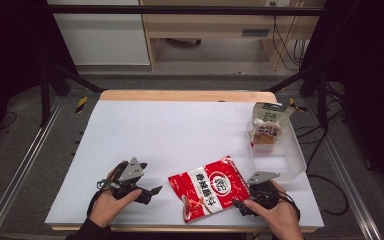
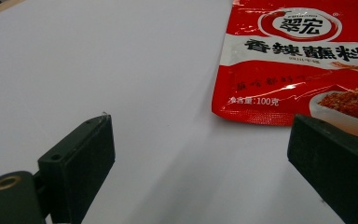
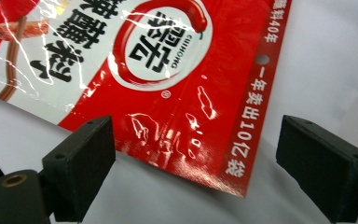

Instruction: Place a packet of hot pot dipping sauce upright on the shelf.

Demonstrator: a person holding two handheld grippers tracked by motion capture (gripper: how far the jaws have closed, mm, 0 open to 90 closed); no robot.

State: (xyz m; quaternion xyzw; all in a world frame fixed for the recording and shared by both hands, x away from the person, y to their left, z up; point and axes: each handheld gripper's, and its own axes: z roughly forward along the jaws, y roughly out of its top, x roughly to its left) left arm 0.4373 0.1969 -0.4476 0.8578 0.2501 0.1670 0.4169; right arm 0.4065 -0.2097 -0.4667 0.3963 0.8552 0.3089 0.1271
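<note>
A white sheet covers the table (image 1: 180,130), whose wooden edge shows along the far side, and beyond that stand pale cabinets and a grey floor with dark frame legs.

Take the red seasoning packet (image 1: 211,187) as the landmark. It lies flat on the white sheet near the person's edge of the table, turned at a slant, its white label band with dark characters facing up. Beyond it and towards the right rim of the table sits a clear plastic bin (image 1: 292,155), and in the far end of that bin a small pouch (image 1: 267,127) with a green top stands upright.

The right gripper (image 1: 241,206) sits just beside the packet's near right corner, held in the person's hand. In the right gripper view its two black jaws stand wide apart, and the packet's glossy corner (image 3: 205,116) reaches into the gap between them; no jaw presses on the foil, and whether either one brushes it cannot be told.

The left gripper (image 1: 152,192) lies to the left of the packet, near it but apart, with bare white sheet between them. In the left gripper view its jaws are also spread wide and hold nothing; the packet (image 2: 298,60) lies ahead, towards the right jaw, whose tip overlaps the packet's printed edge in the frame.
</note>
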